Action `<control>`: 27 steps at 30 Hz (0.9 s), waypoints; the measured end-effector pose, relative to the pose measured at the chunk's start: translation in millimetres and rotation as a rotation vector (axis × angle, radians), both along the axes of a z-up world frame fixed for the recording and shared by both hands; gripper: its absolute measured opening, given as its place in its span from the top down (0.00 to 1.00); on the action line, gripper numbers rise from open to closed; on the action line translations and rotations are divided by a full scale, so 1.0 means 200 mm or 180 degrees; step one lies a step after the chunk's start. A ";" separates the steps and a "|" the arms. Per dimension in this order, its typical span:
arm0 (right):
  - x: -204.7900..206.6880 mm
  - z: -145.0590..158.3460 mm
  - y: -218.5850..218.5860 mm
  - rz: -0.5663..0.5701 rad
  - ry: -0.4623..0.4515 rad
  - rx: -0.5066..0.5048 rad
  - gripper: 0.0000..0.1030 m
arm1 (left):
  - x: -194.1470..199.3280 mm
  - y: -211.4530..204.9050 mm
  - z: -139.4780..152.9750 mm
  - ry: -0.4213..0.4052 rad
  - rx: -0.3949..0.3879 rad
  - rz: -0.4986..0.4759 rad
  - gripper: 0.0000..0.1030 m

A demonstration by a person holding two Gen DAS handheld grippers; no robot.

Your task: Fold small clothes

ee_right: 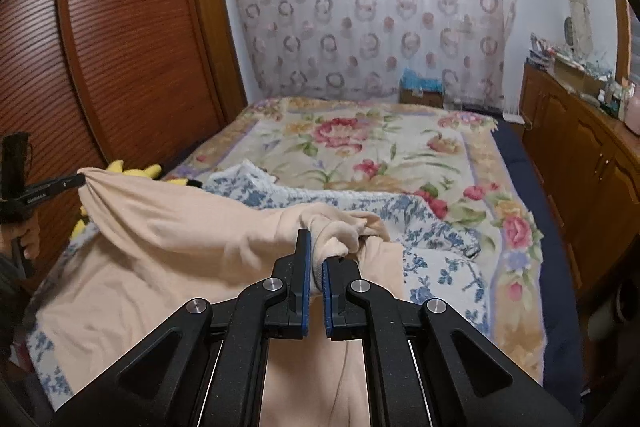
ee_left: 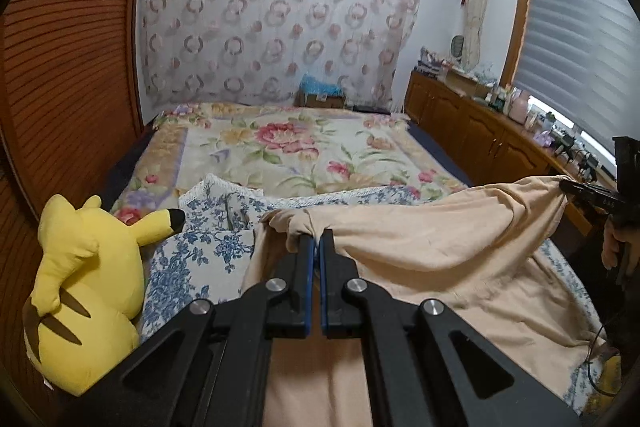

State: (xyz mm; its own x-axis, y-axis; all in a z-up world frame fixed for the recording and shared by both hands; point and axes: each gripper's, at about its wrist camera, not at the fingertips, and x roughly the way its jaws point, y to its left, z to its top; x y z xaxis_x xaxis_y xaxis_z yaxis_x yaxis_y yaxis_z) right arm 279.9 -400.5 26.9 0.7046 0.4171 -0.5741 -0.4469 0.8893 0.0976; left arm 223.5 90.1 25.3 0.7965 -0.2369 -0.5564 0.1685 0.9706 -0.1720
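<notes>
Black jaws of the left gripper (ee_left: 316, 237) pinch one bunched corner of the peach garment (ee_left: 432, 227); the right gripper (ee_right: 316, 251) pinches the other. Between them the cloth hangs lifted over the blue-flowered quilt (ee_left: 192, 259) on the bed, with a yellow plush toy (ee_left: 80, 283) just beside it.

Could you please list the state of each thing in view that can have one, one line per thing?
left gripper: shut on a corner of the peach garment.
right gripper: shut on another bunched corner.
peach garment: lifted at both corners, sagging between them, lower part resting on the bed.
yellow plush toy: sitting at the bed's edge, untouched.
blue floral cloth: rumpled, under the garment.
window blind: mostly lowered.
</notes>
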 end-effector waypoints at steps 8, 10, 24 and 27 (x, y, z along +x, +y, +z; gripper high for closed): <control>-0.35 0.08 -0.08 -0.0043 -0.0119 -0.0034 0.98 | -0.36 0.03 0.06 -0.0203 -0.0047 0.0030 1.00; -0.44 0.09 -0.09 -0.0055 -0.0140 -0.0039 0.98 | -0.45 0.03 0.05 -0.0210 -0.0040 0.0034 1.00; -0.84 -0.24 -0.18 -0.0215 0.0222 -0.0163 0.98 | -0.86 0.00 -0.21 0.0072 0.0165 0.0080 1.00; -0.86 -0.30 -0.17 -0.0244 0.0333 -0.0248 0.98 | -0.88 -0.02 -0.26 0.0166 0.0232 0.0082 1.00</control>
State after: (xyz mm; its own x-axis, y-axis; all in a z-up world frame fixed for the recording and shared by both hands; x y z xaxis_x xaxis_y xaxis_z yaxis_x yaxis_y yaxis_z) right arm 108.3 -434.9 -33.9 0.6674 0.3156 -0.6745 -0.3683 0.9271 0.0694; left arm 47.4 86.7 -26.2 0.7713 -0.1740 -0.6123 0.1359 0.9848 -0.1086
